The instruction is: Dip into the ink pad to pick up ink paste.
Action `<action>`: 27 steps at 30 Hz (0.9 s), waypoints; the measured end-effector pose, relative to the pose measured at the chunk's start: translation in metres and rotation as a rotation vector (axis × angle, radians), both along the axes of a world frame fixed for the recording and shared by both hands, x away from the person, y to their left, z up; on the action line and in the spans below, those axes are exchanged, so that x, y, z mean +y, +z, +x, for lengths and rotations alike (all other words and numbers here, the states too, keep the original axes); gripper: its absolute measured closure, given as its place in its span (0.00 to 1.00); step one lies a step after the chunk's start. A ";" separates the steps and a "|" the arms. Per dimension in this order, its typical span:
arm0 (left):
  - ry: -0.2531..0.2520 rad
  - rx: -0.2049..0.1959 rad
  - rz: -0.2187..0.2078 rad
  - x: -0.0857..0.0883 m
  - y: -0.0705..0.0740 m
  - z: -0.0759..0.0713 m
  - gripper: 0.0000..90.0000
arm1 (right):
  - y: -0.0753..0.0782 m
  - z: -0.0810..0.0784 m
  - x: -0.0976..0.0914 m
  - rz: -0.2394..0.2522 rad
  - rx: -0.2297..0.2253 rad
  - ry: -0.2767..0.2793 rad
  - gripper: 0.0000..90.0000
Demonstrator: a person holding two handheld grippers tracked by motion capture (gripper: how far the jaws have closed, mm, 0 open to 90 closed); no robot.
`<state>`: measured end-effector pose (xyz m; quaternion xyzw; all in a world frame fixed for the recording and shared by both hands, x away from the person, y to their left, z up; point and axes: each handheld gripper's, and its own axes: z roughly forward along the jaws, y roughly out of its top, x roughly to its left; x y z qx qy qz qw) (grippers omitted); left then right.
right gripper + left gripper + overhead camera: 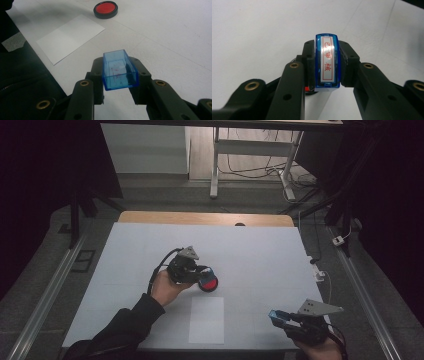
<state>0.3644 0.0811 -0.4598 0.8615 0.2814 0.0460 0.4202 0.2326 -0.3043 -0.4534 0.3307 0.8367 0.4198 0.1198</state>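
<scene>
Two grippers both loaded: left gripper point(199, 274) clamped on a blue stamp point(327, 61), jaws closed snug on its sides, label with red characters facing the camera in the left gripper view; right gripper point(278, 317) closed on the clear blue stamp cap point(119, 72), open hollow side showing, faint red ink smears inside. Progress judged: cap is already off and parked in the right gripper at 4 o'clock of the table point(260, 250), near the front edge; stamp sits at table centre, right at or just over the red ink pad point(105, 9), so inking looks like the step in hand. White paper sheet point(206, 319) at 6 o'clock from the pad looks blank, so the stamping itself is not yet done, and recapping is also left. Hard to tell: whether the stamp face touches the pad — in the high view the gripper covers the contact, and in the left gripper view only a red sliver shows under the jaws. Stamp face itself hidden. Left sleeve point(125, 330) cut off at the bottom edge; right hand point(320, 351) mostly cropped.
</scene>
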 end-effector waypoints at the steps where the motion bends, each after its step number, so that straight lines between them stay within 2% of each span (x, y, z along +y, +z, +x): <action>1: -0.005 0.000 -0.005 0.000 0.001 -0.001 0.78 | 0.000 0.000 0.000 -0.001 0.000 0.000 0.75; 14: -0.050 -0.016 -0.011 0.001 0.011 -0.023 0.78 | 0.000 0.000 0.000 -0.004 0.002 0.002 0.75; 27: -0.073 -0.011 -0.042 0.008 0.017 -0.040 0.78 | 0.000 0.000 0.001 -0.003 0.004 0.006 0.75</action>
